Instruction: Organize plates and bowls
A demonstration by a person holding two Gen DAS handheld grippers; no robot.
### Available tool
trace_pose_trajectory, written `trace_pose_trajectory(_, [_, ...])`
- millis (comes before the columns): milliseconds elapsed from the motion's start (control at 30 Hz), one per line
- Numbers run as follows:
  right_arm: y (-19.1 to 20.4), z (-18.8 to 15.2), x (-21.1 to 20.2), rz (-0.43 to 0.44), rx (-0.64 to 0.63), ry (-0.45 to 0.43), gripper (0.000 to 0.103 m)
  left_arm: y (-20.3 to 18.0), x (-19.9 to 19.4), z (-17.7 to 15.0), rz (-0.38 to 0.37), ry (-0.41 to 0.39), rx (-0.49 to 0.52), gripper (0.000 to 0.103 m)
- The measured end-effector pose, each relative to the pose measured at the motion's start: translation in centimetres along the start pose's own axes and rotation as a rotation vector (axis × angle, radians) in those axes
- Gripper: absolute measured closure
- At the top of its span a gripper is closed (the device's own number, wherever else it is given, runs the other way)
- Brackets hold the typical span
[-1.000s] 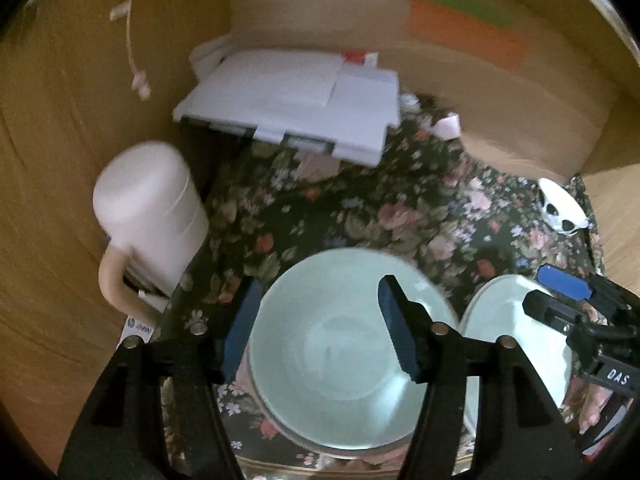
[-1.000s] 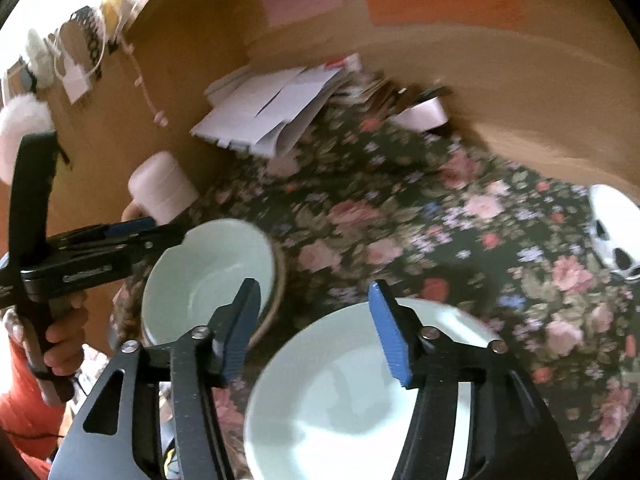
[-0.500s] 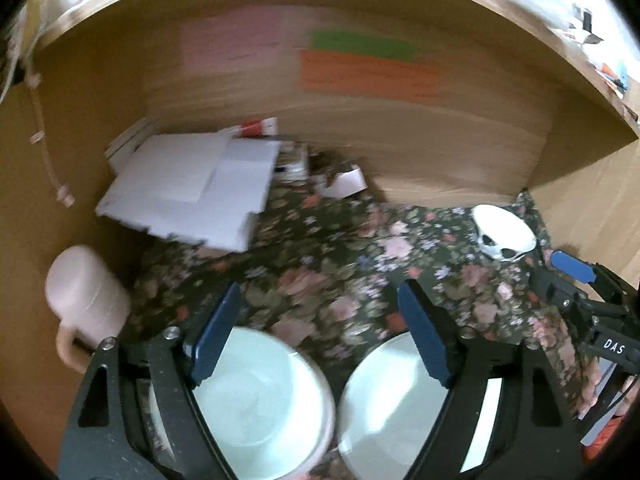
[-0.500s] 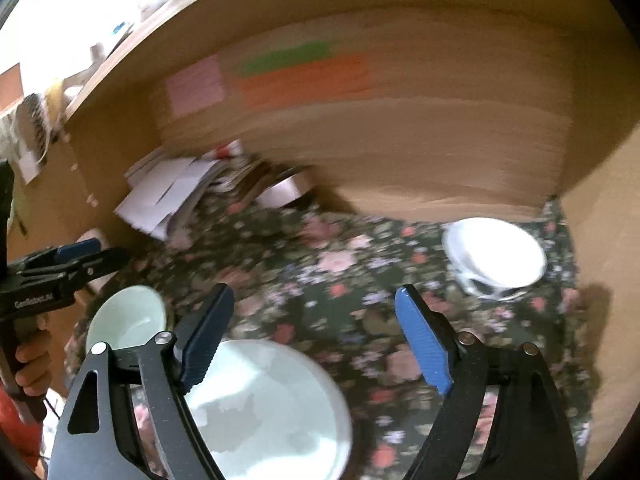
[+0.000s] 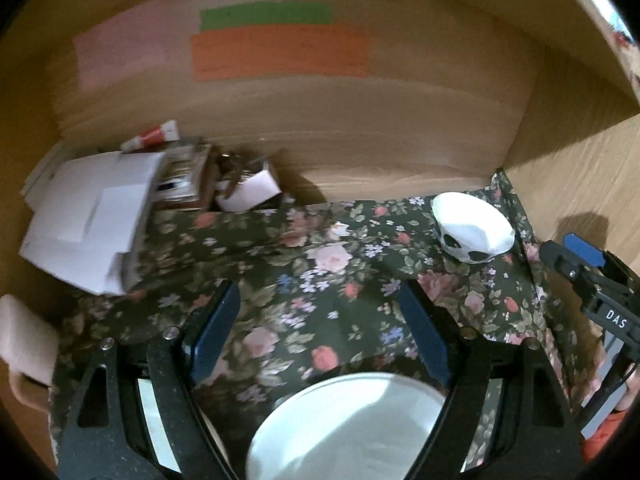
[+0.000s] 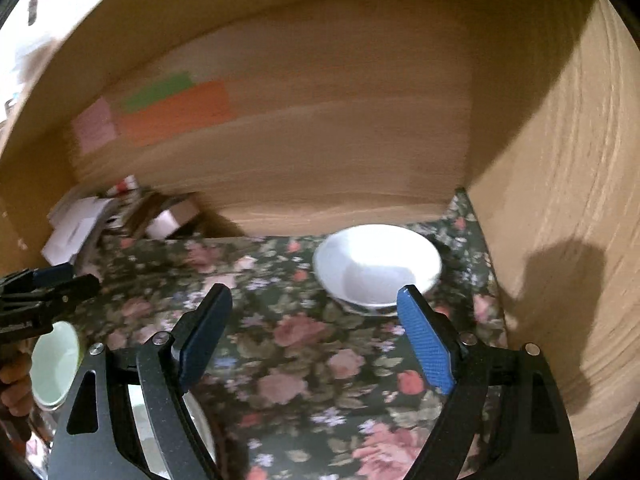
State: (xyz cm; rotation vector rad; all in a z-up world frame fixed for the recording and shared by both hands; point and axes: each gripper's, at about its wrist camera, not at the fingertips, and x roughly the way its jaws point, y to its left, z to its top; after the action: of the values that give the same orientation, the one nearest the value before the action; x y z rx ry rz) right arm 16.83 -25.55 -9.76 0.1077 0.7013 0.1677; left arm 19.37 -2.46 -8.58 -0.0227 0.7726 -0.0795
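The left gripper [image 5: 320, 320] and the right gripper [image 6: 316, 328] both pointed downward at a slant with their blue-padded jaws spread wide and nothing between them, while a bare hand [image 6: 14, 392] gripped the left gripper's handle at the frame's edge.

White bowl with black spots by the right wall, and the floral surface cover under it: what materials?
White bowl with black spots: probably glazed ceramic; smooth, glossy, brightly lit inside, though melamine is possible. Floral surface cover: looks like printed fabric or vinyl sheet; matte, lying flat, edge running up against the wooden wall.
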Motion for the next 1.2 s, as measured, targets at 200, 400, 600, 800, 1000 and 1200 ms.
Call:
trace_pose_trajectory(200, [-2.5,0.3,2.8,-0.043,0.045,0.046,0.020,-2.0,3.8,1.5,-0.009,0.063,0.017,0.021])
trace_pose_trajectory(400, [-4.5,0.5,6.5,-0.114,0.061,0.091,0.020,-3.1,7.5,2.4,-0.011,0.145,0.025,0.021])
trace_pose_trajectory(600, [-6.9,0.3,9.7,-0.133,0.120,0.165,0.032,-4.1,10.5,3.4,-0.013,0.195,0.033,0.021])
trace_pose_trajectory(800, [-7.6,0.0,11.4,-0.127,0.110,0.225,0.057,-5.7,12.8,3.8,-0.029,0.212,0.075,0.021])
trace_pose_trajectory(1000, [-7.6,0.2,12.0,-0.118,0.088,0.238,0.065,-6.5,14.7,4.1,-0.039,0.227,0.093,0.021])
trace_pose_trajectory(1200, [-7.4,0.1,12.9,-0.046,0.092,0.282,0.072,-6.9,15.4,4.7,-0.069,0.215,0.078,0.021])
